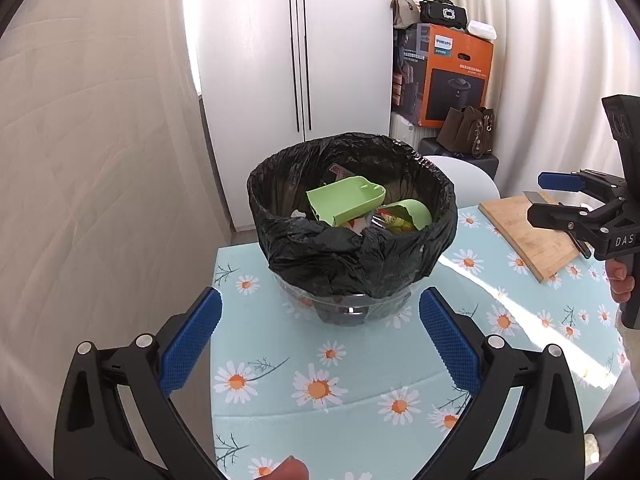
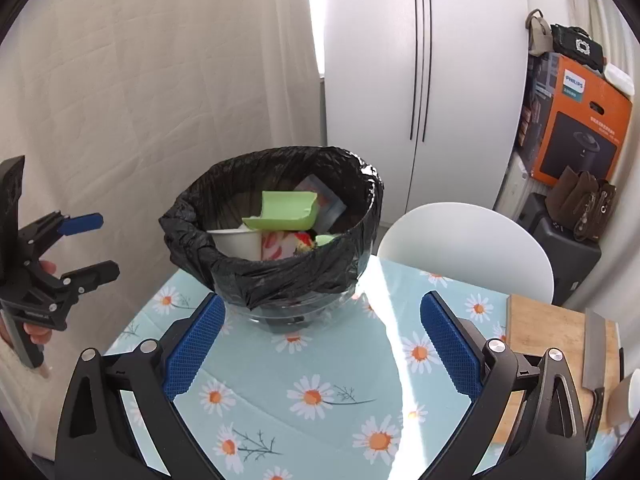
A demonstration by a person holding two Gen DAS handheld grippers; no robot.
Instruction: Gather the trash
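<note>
A small bin lined with a black bag (image 1: 352, 252) stands on the daisy-patterned tablecloth (image 1: 320, 384). It holds trash: green plastic pieces (image 1: 344, 200), wrappers and a white cup (image 2: 236, 242). The bin also shows in the right wrist view (image 2: 280, 268). My left gripper (image 1: 320, 344) is open and empty, held in front of the bin. My right gripper (image 2: 320, 344) is open and empty, also in front of the bin. Each gripper shows in the other's view: the right one (image 1: 540, 200) at the right, the left one (image 2: 92, 244) at the left.
A wooden cutting board (image 2: 540, 332) with a cleaver (image 2: 594, 356) lies at the table's right. A white chair (image 2: 468, 244) stands behind the table. Boxes and bags (image 1: 452, 76) are stacked by the white wardrobe (image 1: 296, 60). A curtain hangs at the left.
</note>
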